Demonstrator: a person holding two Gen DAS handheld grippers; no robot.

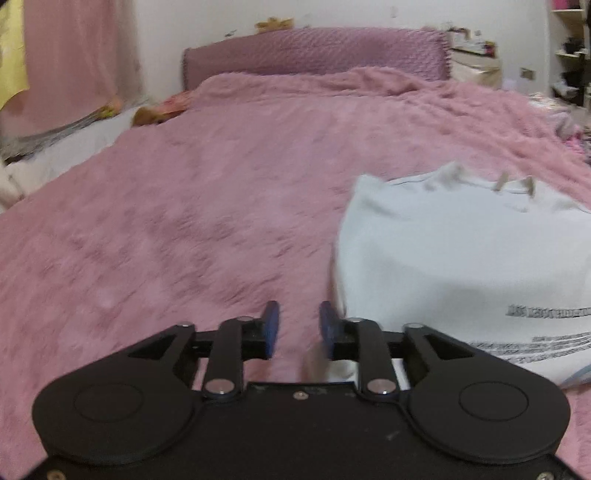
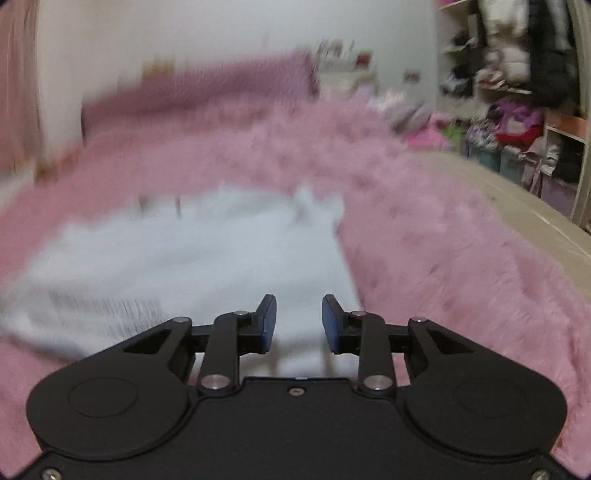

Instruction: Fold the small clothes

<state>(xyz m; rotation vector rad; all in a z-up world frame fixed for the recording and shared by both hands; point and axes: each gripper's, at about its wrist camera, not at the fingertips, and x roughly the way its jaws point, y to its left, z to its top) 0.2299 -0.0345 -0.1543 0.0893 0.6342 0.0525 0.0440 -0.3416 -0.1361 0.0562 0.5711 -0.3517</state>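
A bed covered by a fluffy pink plush blanket (image 1: pixel 221 206) fills both views, with a mauve textured headboard (image 1: pixel 314 51) against the far wall. A pale white garment with black printed lettering (image 1: pixel 461 266) lies spread flat on the blanket. The black left gripper with blue finger pads (image 1: pixel 298 328) sits low at the garment's left edge, jaws parted with nothing between them. The black right gripper (image 2: pixel 299 323) hovers over the garment's right side, jaws likewise apart and empty. The right view is blurred.

Pink fluffy bed (image 1: pixel 221 192), mauve headboard (image 1: pixel 314 55), white wall (image 1: pixel 207 18), cluttered shelves (image 2: pixel 517 92).
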